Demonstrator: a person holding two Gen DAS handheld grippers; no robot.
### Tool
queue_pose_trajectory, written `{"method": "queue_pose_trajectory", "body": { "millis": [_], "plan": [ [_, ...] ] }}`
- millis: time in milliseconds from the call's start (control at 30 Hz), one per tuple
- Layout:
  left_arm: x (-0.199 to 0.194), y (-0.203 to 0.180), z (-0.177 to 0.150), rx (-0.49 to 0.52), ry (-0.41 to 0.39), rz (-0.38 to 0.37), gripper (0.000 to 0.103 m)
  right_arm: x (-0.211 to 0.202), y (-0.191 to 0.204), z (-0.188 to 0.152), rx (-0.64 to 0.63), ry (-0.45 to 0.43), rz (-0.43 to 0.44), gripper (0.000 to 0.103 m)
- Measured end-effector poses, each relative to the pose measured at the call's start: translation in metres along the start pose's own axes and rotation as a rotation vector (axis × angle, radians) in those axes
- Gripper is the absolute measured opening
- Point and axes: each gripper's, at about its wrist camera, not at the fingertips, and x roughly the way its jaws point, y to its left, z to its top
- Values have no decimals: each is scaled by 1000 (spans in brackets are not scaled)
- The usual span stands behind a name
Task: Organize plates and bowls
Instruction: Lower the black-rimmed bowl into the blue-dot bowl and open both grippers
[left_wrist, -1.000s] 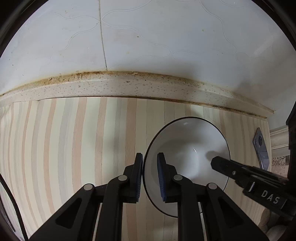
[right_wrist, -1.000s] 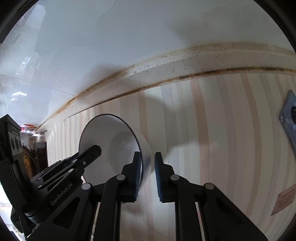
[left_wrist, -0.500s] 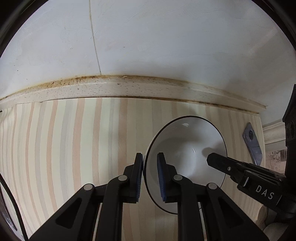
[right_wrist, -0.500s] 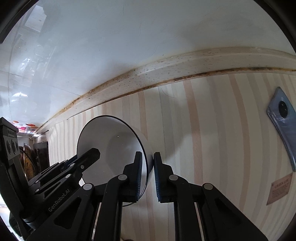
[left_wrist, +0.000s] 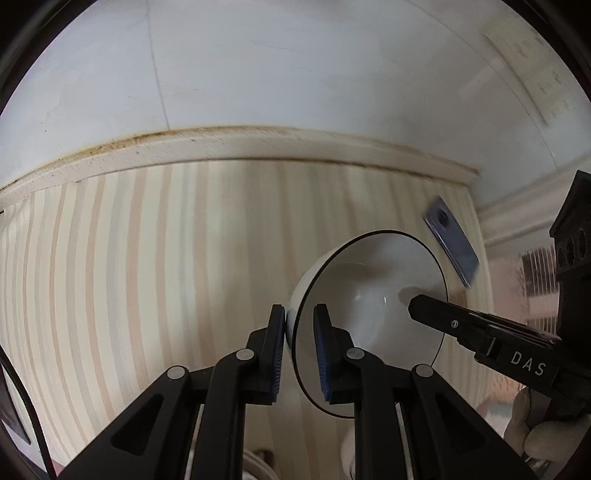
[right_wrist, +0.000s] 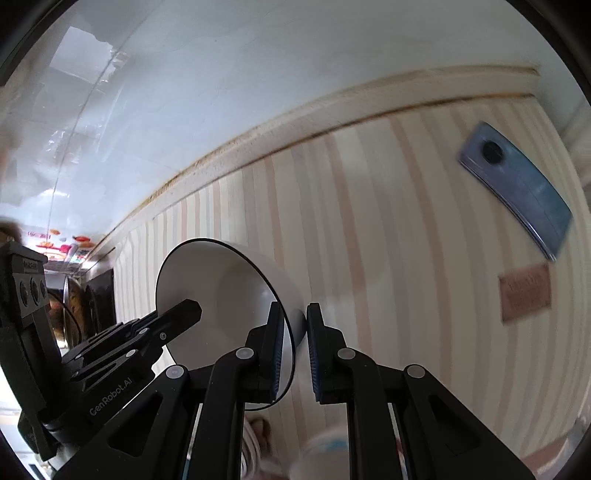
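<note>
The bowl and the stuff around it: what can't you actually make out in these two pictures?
- Bowl: near rim hidden by the left hand-held gripper in the left view and by the right hand-held gripper in the right view.
- Tan label: text blurred, right view.
- Pale round things at the bottom edge: cut off, blurred.
- Phone: blurred, details unreadable.

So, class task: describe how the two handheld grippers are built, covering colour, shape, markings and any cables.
Both grippers are matte black, with angular linkage arms, silver pivot pins and blue ribbed pads on the fingers. The left gripper carries white "GenRobot.AI" lettering, seen from the right wrist camera, and a thin black cable runs beside it. The right gripper is marked "DAS". A light glove covers the hand holding it.
</note>
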Motion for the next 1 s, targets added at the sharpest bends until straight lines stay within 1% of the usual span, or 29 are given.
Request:
{"method": "queue_pose_trajectory", "body": {
  "millis": [100, 267, 367, 567, 633, 767, 900, 1000],
  "plan": [
    [-7, -19, -17, 39, 8, -4, 14, -18, -9, -24, 3, -2, -16, 14],
    [-13, -42, -49, 70, 59, -43, 14, -47, -31, -67, 41, -4, -28, 14],
    [-15, -56, -67, 100, 79, -49, 14, -64, -46, -95, 66, -7, -26, 14],
    [-12, -74, -95, 139, 119, -49, 14, -76, -61, -138, 85, 6, -39, 14],
    [-10, -78, -103, 145, 129, -46, 14, -76, -67, -148, 95, 18, -37, 14],
    [-4, -85, -121, 155, 148, -36, 14, -68, -76, -157, 119, 40, -30, 14],
    [4, -86, -130, 162, 168, -20, 14, -58, -82, -161, 132, 66, -30, 14],
    [12, -86, -131, 162, 185, -6, 14, -50, -84, -162, 133, 88, -40, 14]
  ]
}}
